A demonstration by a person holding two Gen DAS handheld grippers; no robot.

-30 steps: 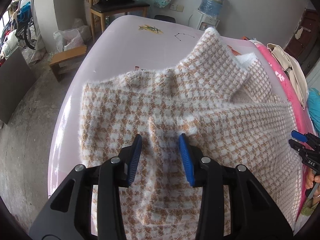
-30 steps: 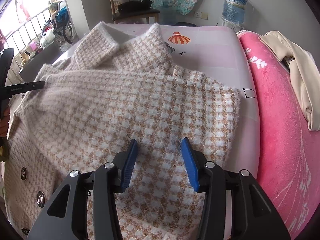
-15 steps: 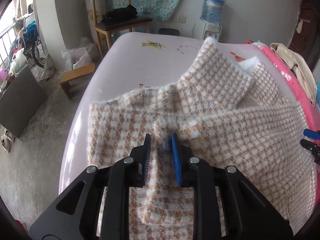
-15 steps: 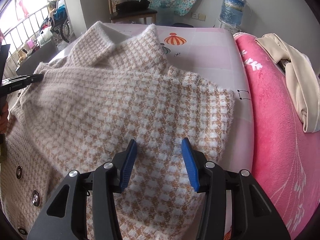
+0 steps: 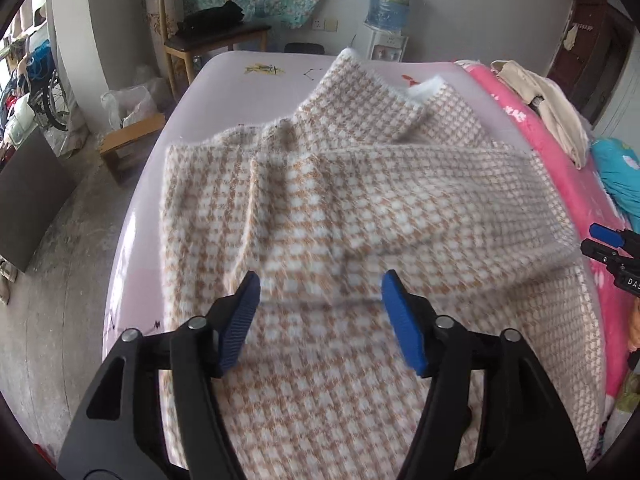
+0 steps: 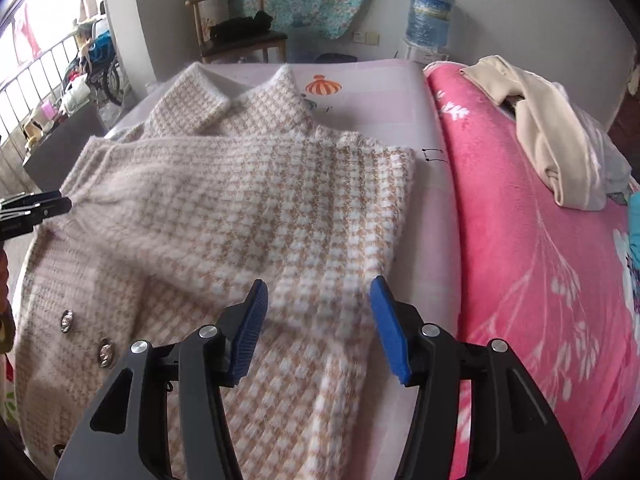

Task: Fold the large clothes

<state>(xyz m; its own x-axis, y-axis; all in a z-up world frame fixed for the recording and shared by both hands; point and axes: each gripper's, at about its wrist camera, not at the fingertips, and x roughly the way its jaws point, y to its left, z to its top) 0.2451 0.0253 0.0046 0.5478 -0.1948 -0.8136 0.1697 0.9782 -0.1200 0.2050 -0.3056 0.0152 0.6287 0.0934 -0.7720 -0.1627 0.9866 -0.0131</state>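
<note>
A tan-and-white houndstooth coat [image 5: 360, 216] lies spread on the pale pink bed [image 5: 240, 76], collar toward the far end, both sleeves folded across its body. It also shows in the right wrist view [image 6: 240, 216], with metal buttons [image 6: 105, 350] near the left. My left gripper [image 5: 320, 292] is open and empty, just above the coat's left half. My right gripper [image 6: 318, 300] is open and empty, above the coat's right half near its edge. Each gripper's tips show at the edge of the other's view: the right gripper [image 5: 608, 240] and the left gripper [image 6: 36, 208].
A pink fleece blanket [image 6: 540, 260] covers the right side of the bed, with a beige garment [image 6: 552, 140] on it. A wooden chair [image 5: 208, 36], a water dispenser [image 5: 390, 12] and a low stool [image 5: 132, 136] stand on the floor beyond and left of the bed.
My left gripper closed on a fold of the coat half a second ago; now it has opened and let go, and the cloth lies flatter. My right gripper stayed open and drew back slightly.
</note>
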